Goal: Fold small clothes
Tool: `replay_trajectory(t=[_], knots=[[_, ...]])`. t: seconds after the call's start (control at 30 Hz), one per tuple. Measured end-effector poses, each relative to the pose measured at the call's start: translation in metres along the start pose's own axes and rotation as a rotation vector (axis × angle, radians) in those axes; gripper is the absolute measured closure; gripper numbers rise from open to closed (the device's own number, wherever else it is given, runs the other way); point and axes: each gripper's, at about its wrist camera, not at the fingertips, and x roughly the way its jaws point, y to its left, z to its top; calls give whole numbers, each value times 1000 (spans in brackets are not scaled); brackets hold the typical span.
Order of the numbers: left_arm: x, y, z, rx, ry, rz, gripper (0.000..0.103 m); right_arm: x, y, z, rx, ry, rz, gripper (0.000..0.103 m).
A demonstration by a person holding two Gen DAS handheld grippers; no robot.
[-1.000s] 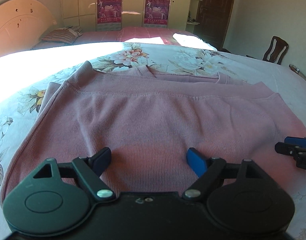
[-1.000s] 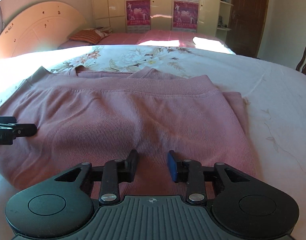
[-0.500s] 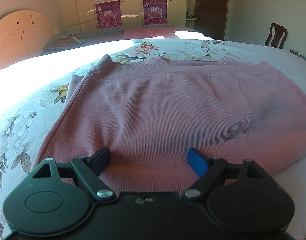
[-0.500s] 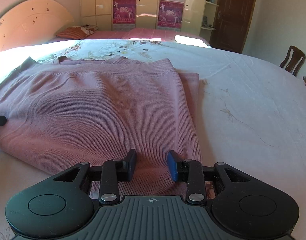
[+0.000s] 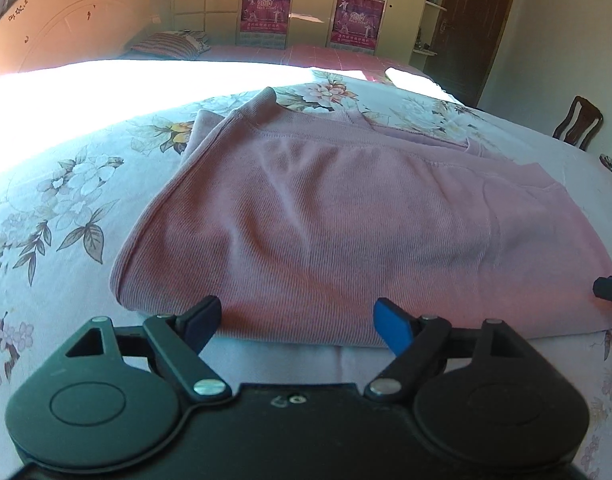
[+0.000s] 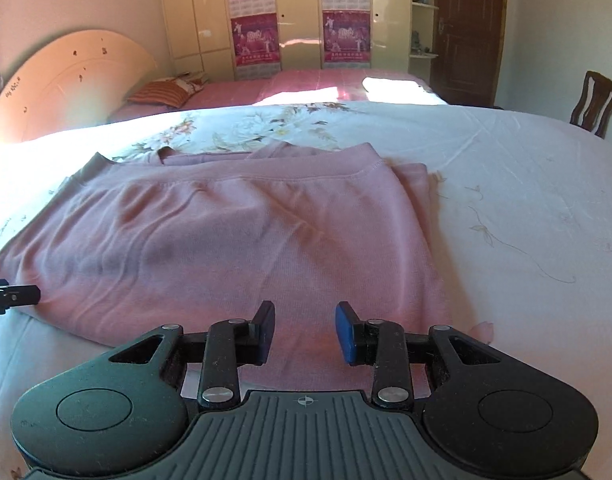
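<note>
A pink knit sweater point(image 5: 345, 216) lies folded flat on the floral bedsheet point(image 5: 58, 208); it also shows in the right wrist view point(image 6: 234, 240). My left gripper point(image 5: 298, 320) is open and empty, at the sweater's near folded edge toward its left corner. My right gripper point(image 6: 304, 334) is open and empty, fingers over the sweater's near edge toward its right corner. The tip of the right gripper shows at the right edge of the left wrist view point(image 5: 611, 289); the tip of the left gripper shows at the left edge of the right wrist view point(image 6: 10, 295).
The bed point(image 6: 525, 184) extends wide around the sweater. A second bed with a striped pillow point(image 6: 166, 92) and a curved headboard point(image 6: 66, 80) stand behind. Wardrobes point(image 6: 298, 16), a dark door point(image 6: 465, 32) and a wooden chair point(image 6: 593, 100) are at the back.
Both grippers have pulled back toward me off the sweater and apart; the sweater's near edge and bare sheet now show in front of them. Jaws stay open.
</note>
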Motion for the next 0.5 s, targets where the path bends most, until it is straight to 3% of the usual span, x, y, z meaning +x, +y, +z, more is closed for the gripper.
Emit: replay_trajectory(t=[0.27, 0.5], knots=[[-13, 26, -21, -221, 69, -82, 20, -3, 49, 3, -53, -23, 101, 69], [-2, 51, -24, -424, 31, -203, 20, 8, 77, 8, -70, -21, 168, 69]])
